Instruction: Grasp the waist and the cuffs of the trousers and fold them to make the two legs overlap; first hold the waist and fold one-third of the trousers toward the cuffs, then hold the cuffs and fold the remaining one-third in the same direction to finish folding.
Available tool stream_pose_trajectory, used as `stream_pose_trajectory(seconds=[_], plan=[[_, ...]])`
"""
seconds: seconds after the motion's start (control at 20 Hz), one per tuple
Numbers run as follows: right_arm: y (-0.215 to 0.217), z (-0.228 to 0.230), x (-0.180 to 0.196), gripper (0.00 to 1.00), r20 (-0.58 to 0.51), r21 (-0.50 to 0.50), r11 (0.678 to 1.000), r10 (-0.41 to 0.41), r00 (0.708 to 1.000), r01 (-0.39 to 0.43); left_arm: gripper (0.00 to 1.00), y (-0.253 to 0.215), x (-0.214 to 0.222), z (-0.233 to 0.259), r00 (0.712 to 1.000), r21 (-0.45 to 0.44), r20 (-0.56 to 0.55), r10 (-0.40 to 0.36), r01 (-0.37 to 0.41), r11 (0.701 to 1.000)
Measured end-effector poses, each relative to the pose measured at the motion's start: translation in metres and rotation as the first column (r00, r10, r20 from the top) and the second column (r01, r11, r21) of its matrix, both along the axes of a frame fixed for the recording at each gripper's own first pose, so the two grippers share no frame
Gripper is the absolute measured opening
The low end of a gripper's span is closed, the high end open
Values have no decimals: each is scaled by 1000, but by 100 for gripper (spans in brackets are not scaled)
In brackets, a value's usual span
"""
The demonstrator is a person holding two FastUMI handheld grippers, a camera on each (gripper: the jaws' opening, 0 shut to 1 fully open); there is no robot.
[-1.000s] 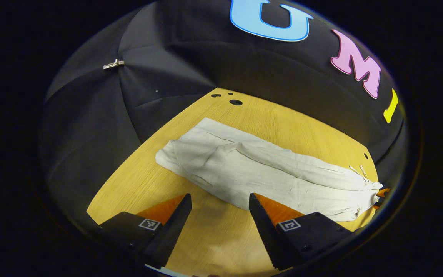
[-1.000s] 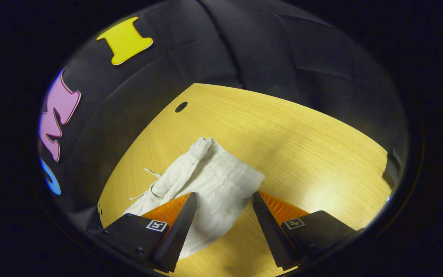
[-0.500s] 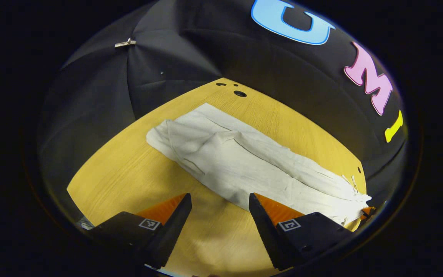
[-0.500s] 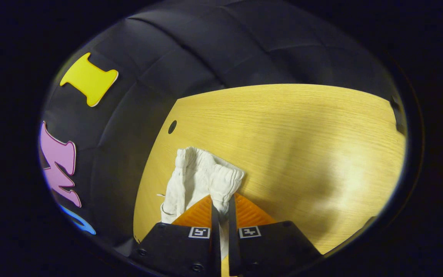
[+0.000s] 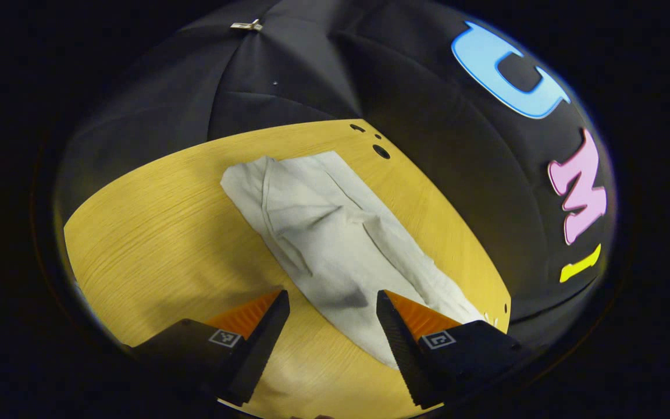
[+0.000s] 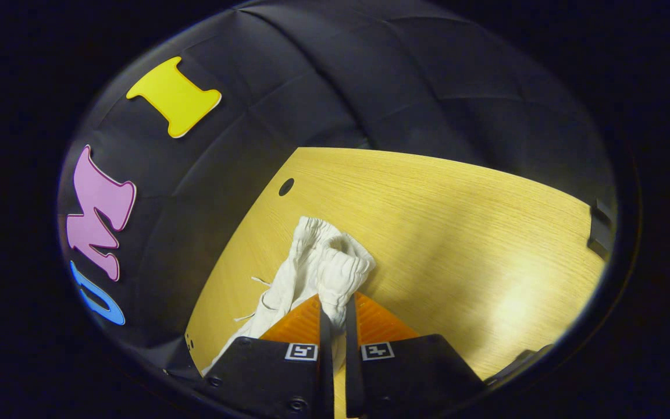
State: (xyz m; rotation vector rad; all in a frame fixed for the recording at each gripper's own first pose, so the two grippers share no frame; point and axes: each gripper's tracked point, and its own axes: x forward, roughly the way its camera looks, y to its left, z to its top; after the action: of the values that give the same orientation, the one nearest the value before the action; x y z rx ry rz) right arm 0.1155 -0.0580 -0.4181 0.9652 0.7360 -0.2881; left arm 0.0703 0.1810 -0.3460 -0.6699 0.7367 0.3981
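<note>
Off-white trousers [image 5: 323, 233] lie stretched out on the wooden table [image 5: 154, 233], cuffs at the far end, near the table's holes. My left gripper [image 5: 333, 302] is open above the near edge of the legs, the cloth running between and under its fingers. In the right gripper view the gathered elastic waist [image 6: 332, 262] bunches up, and my right gripper [image 6: 334, 311] is shut on it, both fingers pinching the waistband. A drawstring [image 6: 253, 302] trails to the left of the waist.
Small holes [image 5: 380, 151] mark the table's far corner by the cuffs, and another hole [image 6: 286, 187] lies beyond the waist. Black cloth walls close in on the table. Bare wood [image 6: 457, 244] spreads to the right of the waist.
My right gripper shut on the waistband, then lifted it slightly. The left gripper stayed open and swung, so the trousers now run more steeply away from it.
</note>
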Motion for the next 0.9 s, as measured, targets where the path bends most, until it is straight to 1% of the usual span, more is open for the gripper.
stream_pose_trajectory(seconds=[0.1, 0.25, 0.3, 0.4, 0.45, 0.5, 0.55, 0.65, 0.8, 0.9], plan=[[0, 2, 0, 12, 8, 1, 1000, 4, 1000, -4, 96, 10, 10, 2, 1000, -6, 8, 25, -25, 1000], [0, 1, 0, 12, 13, -13, 1000, 21, 1000, -21, 96, 24, 29, -6, 999, 30, -4, 50, -50, 998], [0, 0, 0, 12, 11, -22, 999, 29, 1000, -29, 89, 29, 35, -12, 998, 52, -22, 59, -58, 997], [0, 0, 0, 12, 8, -30, 999, 37, 999, -36, 51, 40, 39, -23, 995, 130, -91, 51, -39, 991], [0, 0, 0, 12, 8, -30, 999, 35, 999, -35, 31, 39, 40, -21, 995, 148, -92, 47, -33, 988], [0, 1, 0, 12, 12, -26, 999, 33, 999, -32, 12, 38, 41, -24, 994, 147, -100, 50, -35, 988], [0, 2, 0, 12, 19, -24, 999, 29, 999, -29, 11, 38, 41, -21, 994, 149, -93, 56, -41, 988], [-2, 4, 1, 12, 43, -26, 999, 23, 999, -22, 6, 34, 38, -22, 995, 105, -80, 56, -47, 993], [-7, 6, 5, 12, 70, -44, 999, 5, 998, -2, 6, 32, 38, -25, 996, 6, -52, 79, -79, 997], [-8, 13, 5, 12, 85, -56, 998, 10, 996, -6, 6, 33, 36, -23, 995, -25, -41, 86, -87, 996]])
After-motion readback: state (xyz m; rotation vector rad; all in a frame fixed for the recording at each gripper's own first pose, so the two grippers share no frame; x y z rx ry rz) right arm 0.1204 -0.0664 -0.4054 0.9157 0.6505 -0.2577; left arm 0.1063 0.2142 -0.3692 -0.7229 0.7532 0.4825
